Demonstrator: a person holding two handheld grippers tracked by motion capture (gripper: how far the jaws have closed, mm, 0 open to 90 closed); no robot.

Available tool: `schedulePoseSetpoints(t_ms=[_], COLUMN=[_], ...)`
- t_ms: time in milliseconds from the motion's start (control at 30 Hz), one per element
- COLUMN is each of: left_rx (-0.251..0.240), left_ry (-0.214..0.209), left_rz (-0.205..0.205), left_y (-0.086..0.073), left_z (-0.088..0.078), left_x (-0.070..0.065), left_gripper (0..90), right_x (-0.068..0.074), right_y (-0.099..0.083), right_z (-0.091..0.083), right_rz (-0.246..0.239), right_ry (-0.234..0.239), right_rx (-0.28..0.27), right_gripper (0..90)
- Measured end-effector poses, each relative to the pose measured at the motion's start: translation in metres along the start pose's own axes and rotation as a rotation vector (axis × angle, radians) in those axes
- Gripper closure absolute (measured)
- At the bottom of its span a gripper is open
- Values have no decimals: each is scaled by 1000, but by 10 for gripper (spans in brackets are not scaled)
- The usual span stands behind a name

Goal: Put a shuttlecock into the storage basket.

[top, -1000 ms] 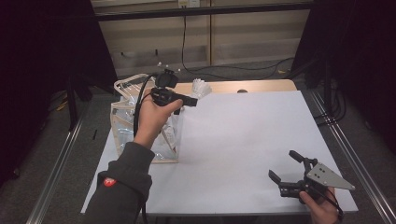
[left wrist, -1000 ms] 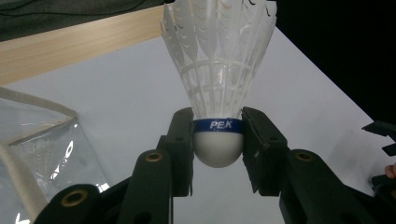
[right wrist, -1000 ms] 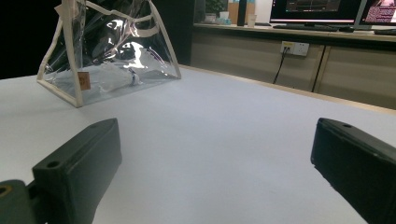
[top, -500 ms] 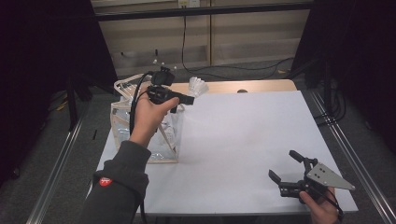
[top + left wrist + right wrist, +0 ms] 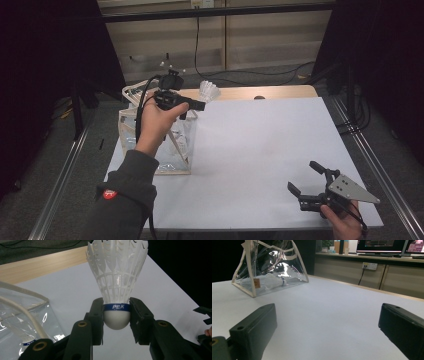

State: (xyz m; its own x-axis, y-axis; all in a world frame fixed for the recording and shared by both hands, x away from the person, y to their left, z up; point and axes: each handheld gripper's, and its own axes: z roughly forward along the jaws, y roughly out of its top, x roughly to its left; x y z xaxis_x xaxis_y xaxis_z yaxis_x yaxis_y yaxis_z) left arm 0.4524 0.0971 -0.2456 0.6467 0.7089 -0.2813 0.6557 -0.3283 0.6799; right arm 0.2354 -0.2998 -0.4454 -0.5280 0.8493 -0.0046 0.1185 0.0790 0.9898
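Now pinching a white shuttlecock (image 5: 116,285) by its rounded cork base, with the left gripper (image 5: 116,318) raised above the left side of the table (image 5: 260,145).

Clamped from both sides at the blue band, feathers pointing away from the camera, cork bulging just below the pads. Held in the high view beside and slightly above the clear plastic bag (image 5: 150,145) with cream trim, which stands at the table's left edge and has another shuttlecock (image 5: 272,280) lying inside. Resting low near the table's front right corner, the right gripper (image 5: 310,186), jaws spread wide with only bare white tabletop between them, well apart from bag and shuttlecock.
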Motion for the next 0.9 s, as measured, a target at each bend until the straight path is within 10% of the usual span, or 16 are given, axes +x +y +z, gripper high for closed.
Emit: schedulePoseSetpoints(t_ms=[900], left_rx=[-8], left_ry=[29], left_rz=[-12], left_y=[1], left_z=[-19], left_x=[10], left_gripper=[658], right_x=[0], right_y=[0], right_z=[0], right_rz=[-1], right_ry=[1], right_rx=[0], right_gripper=[16])
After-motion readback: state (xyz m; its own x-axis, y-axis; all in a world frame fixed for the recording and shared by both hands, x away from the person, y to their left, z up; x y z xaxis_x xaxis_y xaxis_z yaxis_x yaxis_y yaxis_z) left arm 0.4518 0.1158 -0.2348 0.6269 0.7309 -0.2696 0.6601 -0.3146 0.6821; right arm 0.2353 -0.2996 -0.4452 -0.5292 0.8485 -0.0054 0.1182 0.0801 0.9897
